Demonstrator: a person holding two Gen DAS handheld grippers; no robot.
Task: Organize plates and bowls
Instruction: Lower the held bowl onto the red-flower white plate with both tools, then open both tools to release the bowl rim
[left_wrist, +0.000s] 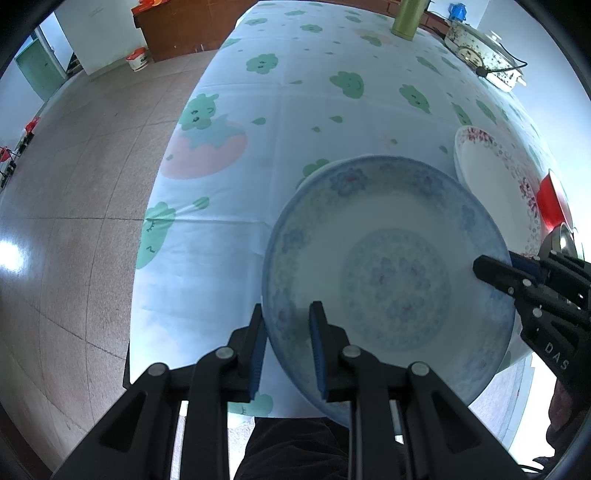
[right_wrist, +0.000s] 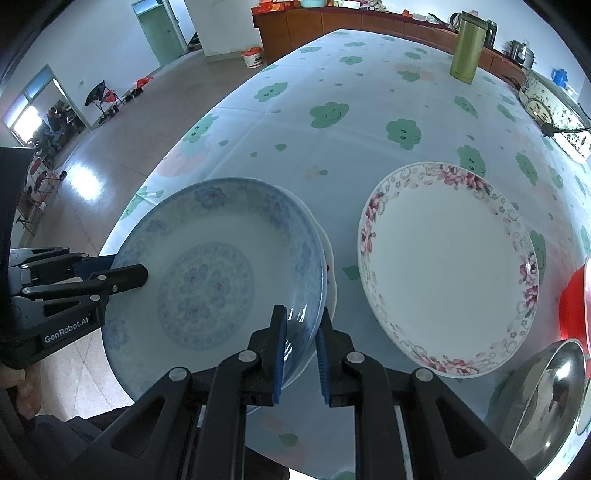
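A blue-patterned plate (left_wrist: 388, 280) is held by both grippers just above the table's near edge. My left gripper (left_wrist: 288, 325) is shut on its left rim. My right gripper (right_wrist: 301, 328) is shut on its right rim and shows at the right of the left wrist view (left_wrist: 495, 273). The same blue plate (right_wrist: 214, 280) fills the left of the right wrist view, with another white plate (right_wrist: 328, 258) partly hidden under it. A white plate with a pink flower rim (right_wrist: 447, 266) lies to the right on the tablecloth (right_wrist: 332, 147).
A red bowl (right_wrist: 572, 302) and a steel bowl (right_wrist: 543, 398) sit at the right edge. A green thermos (right_wrist: 467, 48) and an electric cooker (right_wrist: 554, 107) stand at the far right. The table edge and tiled floor (left_wrist: 74, 221) lie to the left.
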